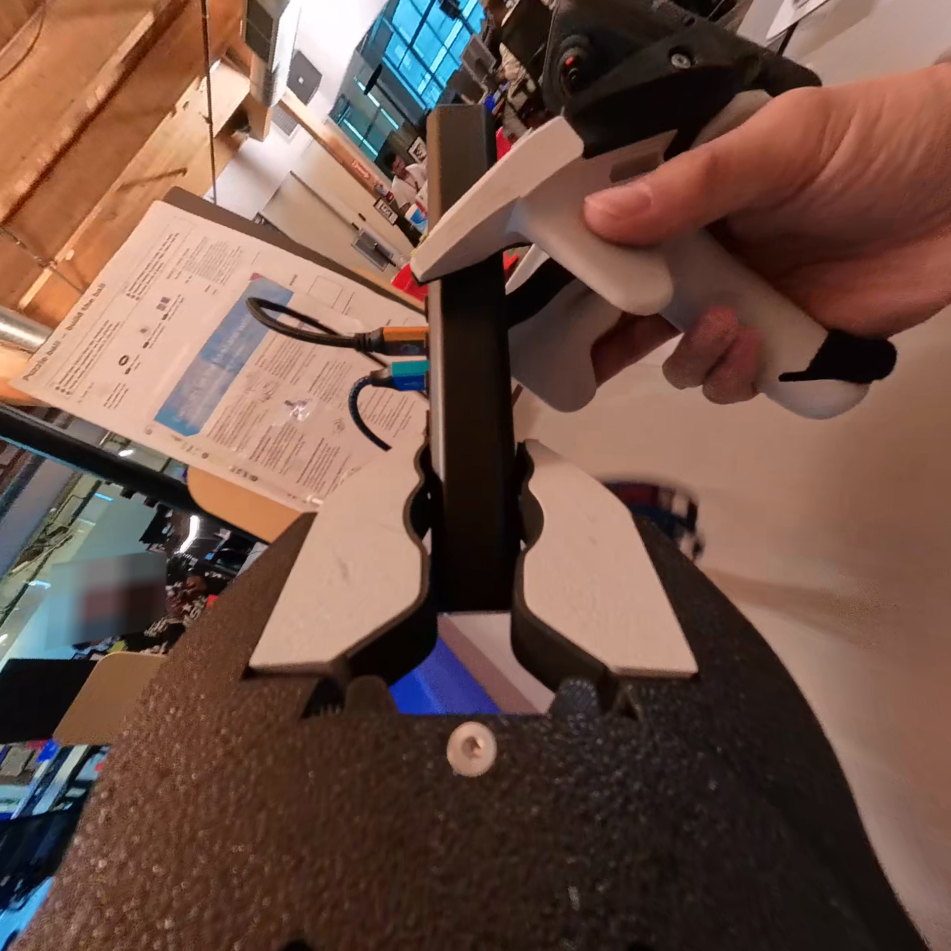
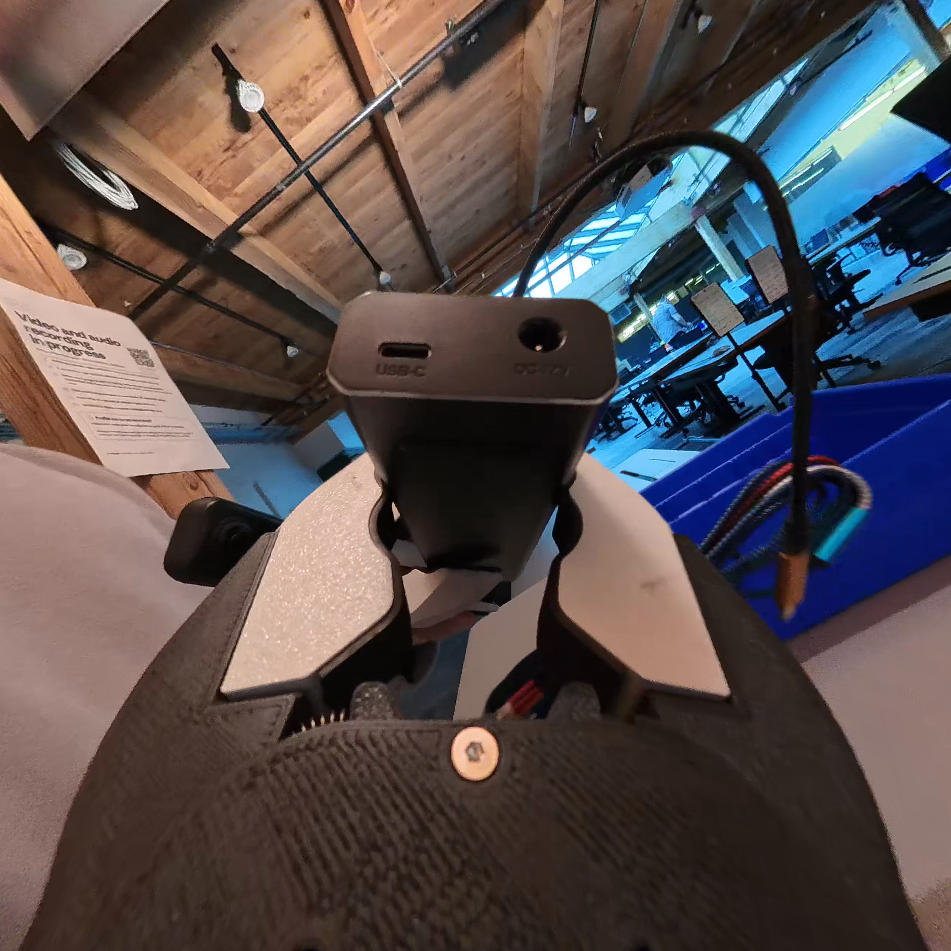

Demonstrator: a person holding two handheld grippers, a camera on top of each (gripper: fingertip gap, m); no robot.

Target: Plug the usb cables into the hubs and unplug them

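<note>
A long black hub (image 1: 471,391) stands between both grippers. My left gripper (image 1: 476,463) is shut on its near end. My right gripper (image 1: 468,267), held by a hand (image 1: 797,206), clamps the hub farther along. An orange plug (image 1: 404,339) on a black cable and a teal plug (image 1: 409,374) on a blue cable sit in the hub's left side. In the right wrist view my right gripper (image 2: 473,494) grips the hub (image 2: 473,350), whose end face with two sockets faces the camera. The black cable (image 2: 772,206) arcs over and its free orange plug (image 2: 792,581) dangles at the right.
A printed sheet (image 1: 206,334) lies on the table behind the plugged cables. A blue bin (image 2: 875,437) at the right holds several braided cables and a teal plug (image 2: 839,535). A paper notice (image 2: 103,381) hangs on a wooden post at the left.
</note>
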